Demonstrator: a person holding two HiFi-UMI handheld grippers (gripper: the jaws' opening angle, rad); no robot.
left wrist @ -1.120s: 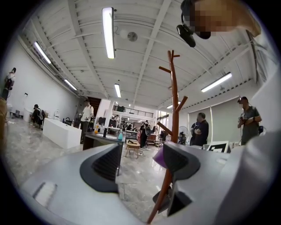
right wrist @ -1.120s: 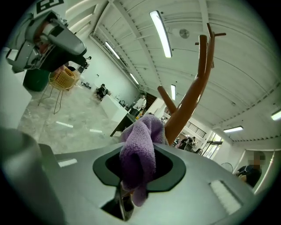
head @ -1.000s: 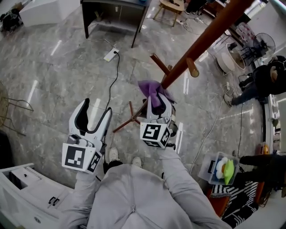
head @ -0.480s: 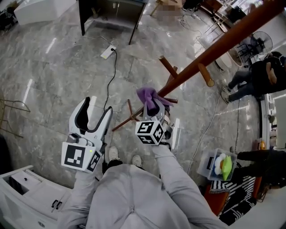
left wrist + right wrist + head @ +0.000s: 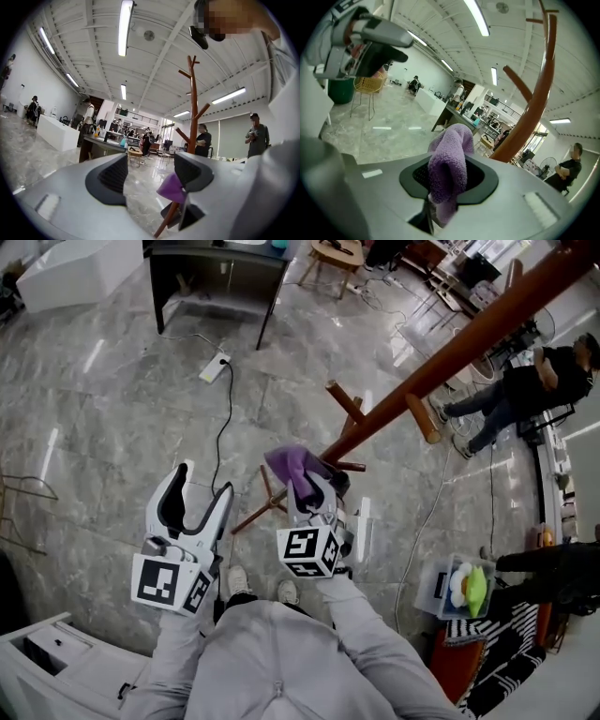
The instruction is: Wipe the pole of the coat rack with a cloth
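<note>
Beside the pole (image 5: pixel 536 112), the right gripper (image 5: pixel 448 182) pinches the purple cloth (image 5: pixel 449 154).

The reddish-brown round wooden coat rack pole (image 5: pixel 450 353) stands upright on the floor on splayed wooden legs (image 5: pixel 251 513). Short angled pegs (image 5: pixel 422 418) branch from the pole. The purple terry cloth (image 5: pixel 291 470) is bunched into a fold and clamped between the fingers of the right gripper (image 5: pixel 314 486). Its free end sits at the lower part of the pole, just above the legs. Contact between the cloth and the pole cannot be confirmed.
</note>
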